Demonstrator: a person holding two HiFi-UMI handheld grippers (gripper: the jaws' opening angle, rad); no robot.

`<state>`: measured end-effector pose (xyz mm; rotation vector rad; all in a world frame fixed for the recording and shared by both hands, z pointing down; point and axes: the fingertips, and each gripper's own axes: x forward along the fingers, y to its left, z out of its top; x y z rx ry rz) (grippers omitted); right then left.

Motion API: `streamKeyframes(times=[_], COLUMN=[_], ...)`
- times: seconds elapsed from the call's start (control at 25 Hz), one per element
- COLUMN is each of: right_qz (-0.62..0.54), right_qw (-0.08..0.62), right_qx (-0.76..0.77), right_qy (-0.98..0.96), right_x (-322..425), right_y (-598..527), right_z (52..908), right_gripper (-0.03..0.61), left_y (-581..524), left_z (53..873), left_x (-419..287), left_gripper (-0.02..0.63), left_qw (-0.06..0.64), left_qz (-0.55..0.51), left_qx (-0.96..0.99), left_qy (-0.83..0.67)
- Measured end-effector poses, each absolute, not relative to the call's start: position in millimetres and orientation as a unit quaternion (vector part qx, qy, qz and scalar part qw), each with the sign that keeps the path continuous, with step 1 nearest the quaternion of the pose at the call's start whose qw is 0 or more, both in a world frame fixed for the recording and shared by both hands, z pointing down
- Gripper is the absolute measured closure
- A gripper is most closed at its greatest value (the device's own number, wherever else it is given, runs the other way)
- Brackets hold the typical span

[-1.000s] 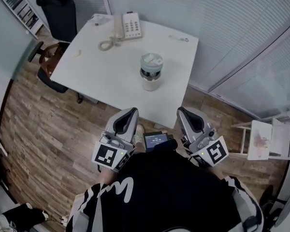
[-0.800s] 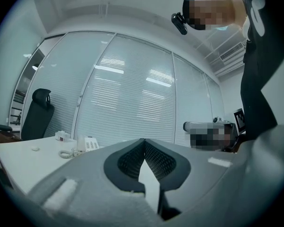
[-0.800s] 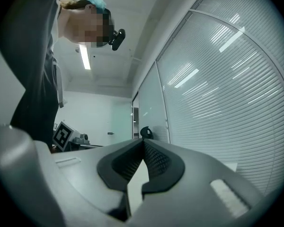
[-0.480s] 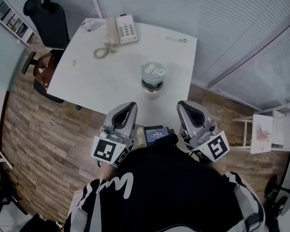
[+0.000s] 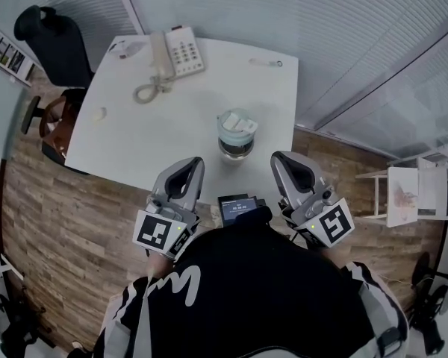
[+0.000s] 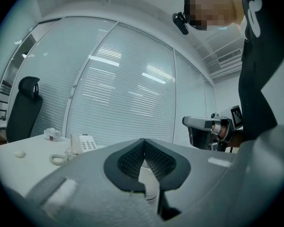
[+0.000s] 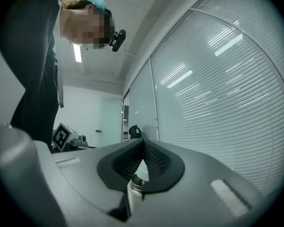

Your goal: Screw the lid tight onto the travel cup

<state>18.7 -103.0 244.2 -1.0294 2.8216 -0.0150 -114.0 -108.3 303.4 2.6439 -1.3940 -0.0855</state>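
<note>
We held both claws at the near edge of the white table (image 5: 149, 125). The left gripper (image 5: 191, 164) and the right gripper (image 5: 282, 160) each had their jaws pressed together on nothing. The travel cup (image 5: 235, 145) stood upright just beyond and between them, with its pale lid (image 5: 236, 122) resting on top. We judged the reach to be the step in hand. To do it well, we would spread both claws early, clamp the body low with one, and keep the lid square before twisting.
</note>
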Motion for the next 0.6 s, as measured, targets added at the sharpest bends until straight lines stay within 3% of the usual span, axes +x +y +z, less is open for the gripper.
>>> streamKeyframes(times=[0.6], right_qz=[0.012], right_qw=[0.064], right_qx=[-0.354], right_qy=[0.933], right_x=[15], right_y=[-134], right_z=[252], right_gripper=[0.584], left_y=[-147], left_z=[316], left_x=[-119], left_gripper=[0.612], left_qw=[0.078], left_qz=[-0.027], left_qx=[0.9], left_qy=[-0.427])
